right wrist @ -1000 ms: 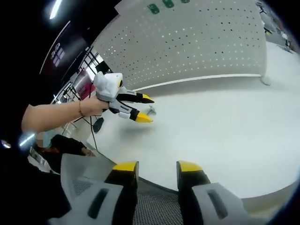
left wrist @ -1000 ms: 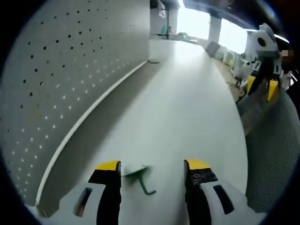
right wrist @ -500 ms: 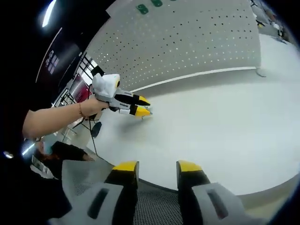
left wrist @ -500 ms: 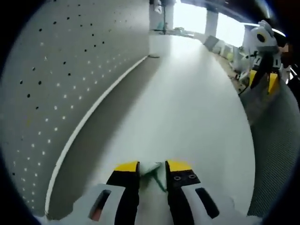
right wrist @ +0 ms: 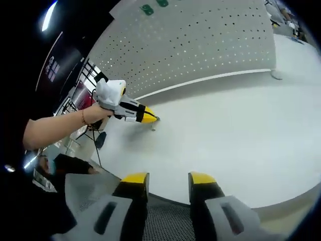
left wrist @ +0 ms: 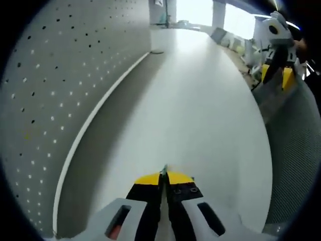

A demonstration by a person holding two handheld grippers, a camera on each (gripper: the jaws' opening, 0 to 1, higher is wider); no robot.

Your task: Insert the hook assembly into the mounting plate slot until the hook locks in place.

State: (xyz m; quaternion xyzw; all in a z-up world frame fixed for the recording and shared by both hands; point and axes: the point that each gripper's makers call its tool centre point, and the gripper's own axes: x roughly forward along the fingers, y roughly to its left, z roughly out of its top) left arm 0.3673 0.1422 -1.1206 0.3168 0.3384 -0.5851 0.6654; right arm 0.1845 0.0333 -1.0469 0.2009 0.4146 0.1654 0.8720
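Observation:
My left gripper [left wrist: 163, 176] is shut on the green hook [left wrist: 164, 170]; just its tip pokes out above the yellow jaw tips. In the right gripper view a person's hand holds that left gripper [right wrist: 150, 118] low over the white table [right wrist: 235, 140], and a small bit of the hook [right wrist: 153, 127] hangs under its tips. The perforated grey mounting plate [left wrist: 45, 100] stands upright along the table's far side [right wrist: 200, 45]. My right gripper [right wrist: 165, 178] is open with nothing between its jaws, and it shows far off in the left gripper view [left wrist: 277, 78].
A grey mesh chair back [left wrist: 296, 165] sits at the table's near edge, under the right gripper [right wrist: 165, 223]. Two green pieces [right wrist: 147, 9] are fixed high on the plate. A small object [right wrist: 276, 75] lies at the plate's foot at the far end.
The left jaws stood open around the green hook on the table and have closed onto it. The right gripper has stayed in place, open.

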